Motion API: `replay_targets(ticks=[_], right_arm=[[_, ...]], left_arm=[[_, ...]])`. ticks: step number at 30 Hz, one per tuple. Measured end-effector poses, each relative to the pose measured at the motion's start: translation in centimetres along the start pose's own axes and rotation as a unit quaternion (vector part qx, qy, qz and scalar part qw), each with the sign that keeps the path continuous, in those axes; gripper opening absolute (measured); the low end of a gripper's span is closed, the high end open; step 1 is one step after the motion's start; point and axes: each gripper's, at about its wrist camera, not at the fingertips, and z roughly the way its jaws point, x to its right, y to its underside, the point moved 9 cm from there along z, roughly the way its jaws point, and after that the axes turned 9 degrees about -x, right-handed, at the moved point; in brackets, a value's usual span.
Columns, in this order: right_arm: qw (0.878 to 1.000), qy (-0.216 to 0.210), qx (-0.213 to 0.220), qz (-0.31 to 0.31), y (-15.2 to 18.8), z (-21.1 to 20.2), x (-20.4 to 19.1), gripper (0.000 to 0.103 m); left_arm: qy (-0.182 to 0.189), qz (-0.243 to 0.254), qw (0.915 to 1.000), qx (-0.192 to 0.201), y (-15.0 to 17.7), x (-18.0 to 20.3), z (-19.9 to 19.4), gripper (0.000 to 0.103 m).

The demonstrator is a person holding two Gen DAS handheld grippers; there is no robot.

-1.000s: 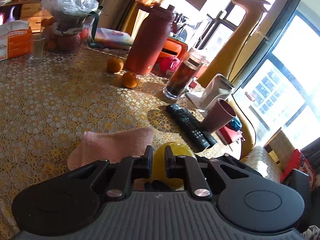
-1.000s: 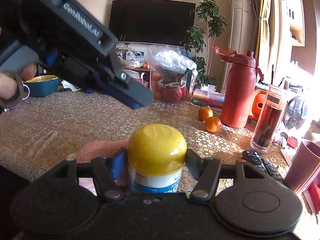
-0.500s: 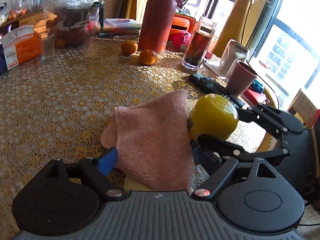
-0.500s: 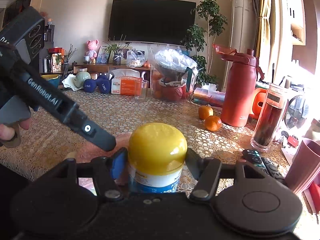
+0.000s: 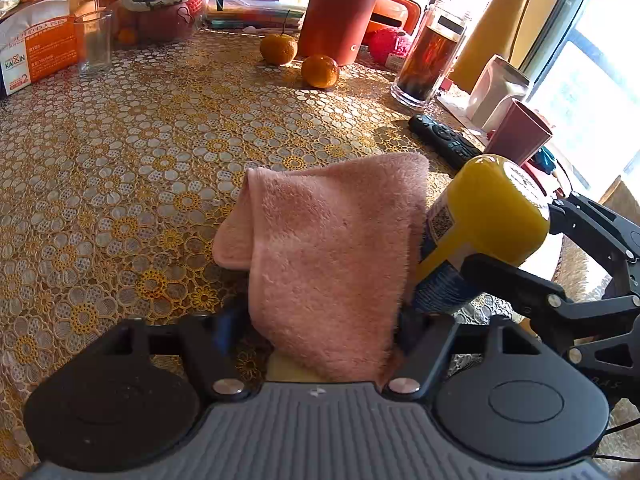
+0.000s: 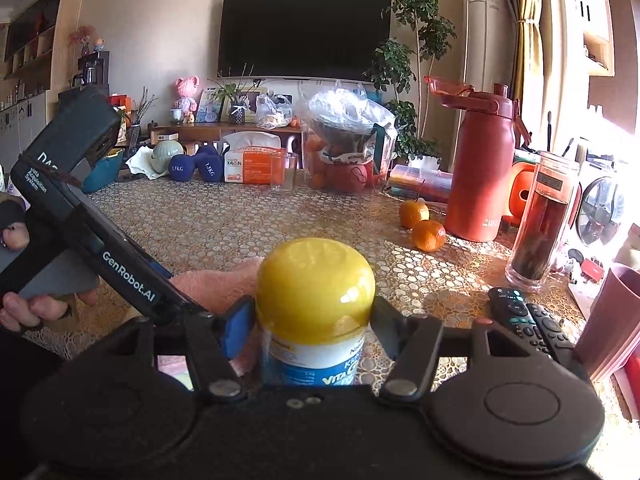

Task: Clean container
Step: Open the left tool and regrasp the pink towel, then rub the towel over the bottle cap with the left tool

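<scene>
The container is a bottle with a yellow cap (image 6: 316, 276) and a blue-and-white label. My right gripper (image 6: 316, 320) is shut on it just below the cap. In the left wrist view the bottle (image 5: 500, 208) shows tilted at the right, held in the right gripper (image 5: 520, 240), touching the cloth's right edge. A folded pink cloth (image 5: 328, 240) lies on the patterned tablecloth (image 5: 140, 168). My left gripper (image 5: 318, 324) is open, one finger on each side of the cloth's near end. Something pale yellow (image 5: 288, 368) shows under the cloth.
Beyond the cloth are two oranges (image 5: 320, 71), a red flask (image 5: 340, 8), a tall glass jar of dark liquid (image 5: 426, 64), a black remote (image 5: 444, 140) and a maroon cup (image 5: 520, 132). An empty glass (image 5: 94, 40) and an orange box (image 5: 40, 52) stand far left.
My left gripper went from shut to open, dropped toward the table, and now straddles the pink cloth. The right gripper has kept still with the bottle in it.
</scene>
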Motion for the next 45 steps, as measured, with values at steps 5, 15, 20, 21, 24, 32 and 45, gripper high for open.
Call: replay_targets(ticks=[5,15,20,21,24,32,45], right_arm=[[1.0,0.001,0.001,-0.005,-0.1,0.0,-0.1,0.062],[1.0,0.008,0.001,-0.018,-0.1,-0.1,-0.2,0.062],[0.999,0.013,0.003,-0.032,-0.3,-0.2,-0.5,0.062],[0.999,0.014,0.003,-0.033,-0.3,-0.2,-0.5,0.062],[0.999,0.016,0.003,-0.032,-0.3,0.0,-0.4,0.062],[1.0,0.007,0.004,-0.016,-0.4,0.2,0.1,0.062],[0.999,0.017,0.004,-0.027,-0.2,0.4,-0.5,0.062]], left_arm=[[0.004,-0.007,0.9995,0.03,-0.6,0.9,-1.9,0.02],[0.095,0.012,0.9879,0.121,-5.3,6.5,-9.7,0.016],[0.072,0.063,0.9901,0.102,-6.0,10.0,-7.6,0.016],[0.062,0.065,0.9917,0.093,-6.1,10.0,-6.7,0.015],[0.071,0.048,0.9921,0.091,-6.1,9.2,-5.5,0.011],[0.062,-0.008,0.9941,0.089,-6.0,5.3,-5.2,0.01],[0.108,0.053,0.9897,0.078,-4.7,10.7,-5.7,0.01]])
